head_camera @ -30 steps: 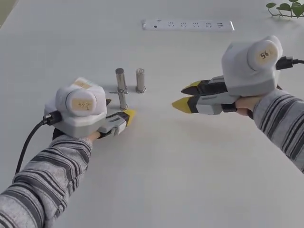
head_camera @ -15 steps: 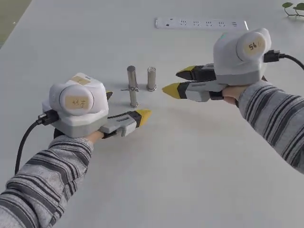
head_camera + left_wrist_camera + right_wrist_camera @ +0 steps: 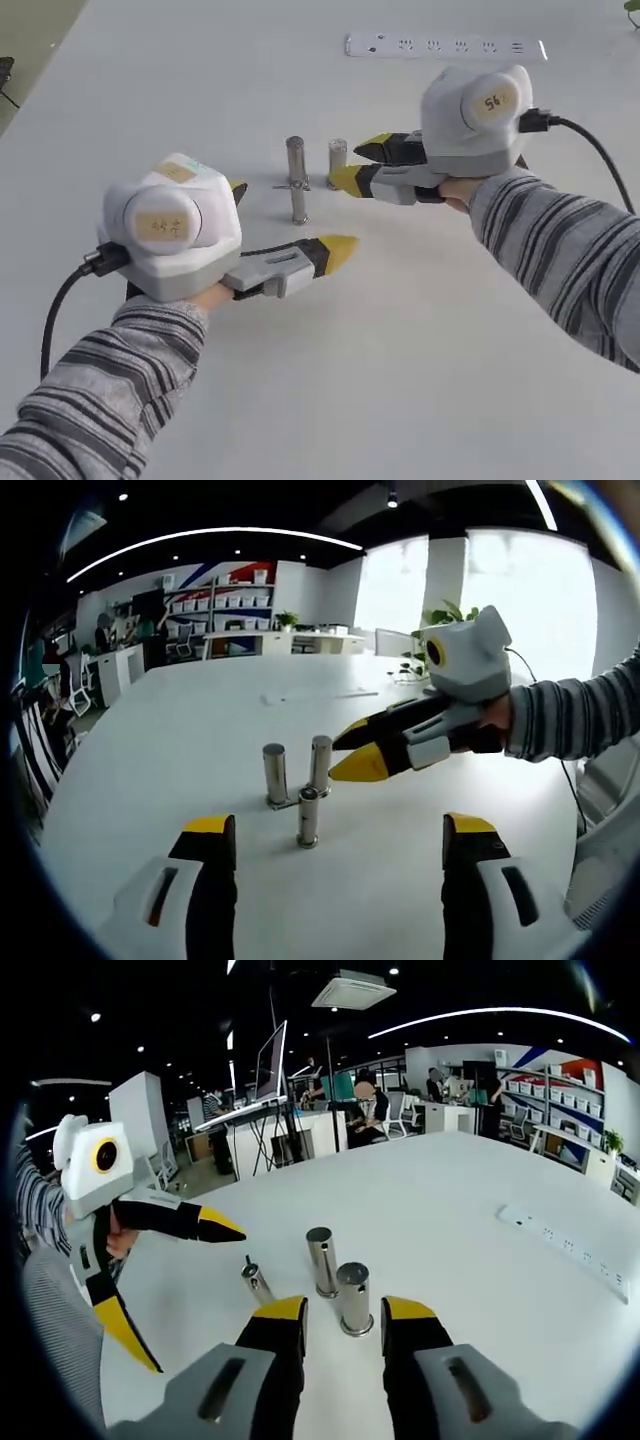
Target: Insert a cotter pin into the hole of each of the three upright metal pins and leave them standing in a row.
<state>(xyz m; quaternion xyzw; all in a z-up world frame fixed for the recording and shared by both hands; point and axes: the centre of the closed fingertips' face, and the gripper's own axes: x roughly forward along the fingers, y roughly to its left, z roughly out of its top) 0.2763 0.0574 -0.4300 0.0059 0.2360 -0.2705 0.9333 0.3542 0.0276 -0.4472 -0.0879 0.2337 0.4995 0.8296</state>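
The right gripper, jaws apart and empty, has closed in beside the rightmost pin of 3 standing; the left gripper, splayed wide, waits nearby. A grasp looks imminent.

From my head, the counter is evenly bright under soft overhead light, shadows faint. In my left gripper view the windows blow out white and the ceiling light strip bows with the fisheye. My right gripper view is darker overhead; the metal pins glint.
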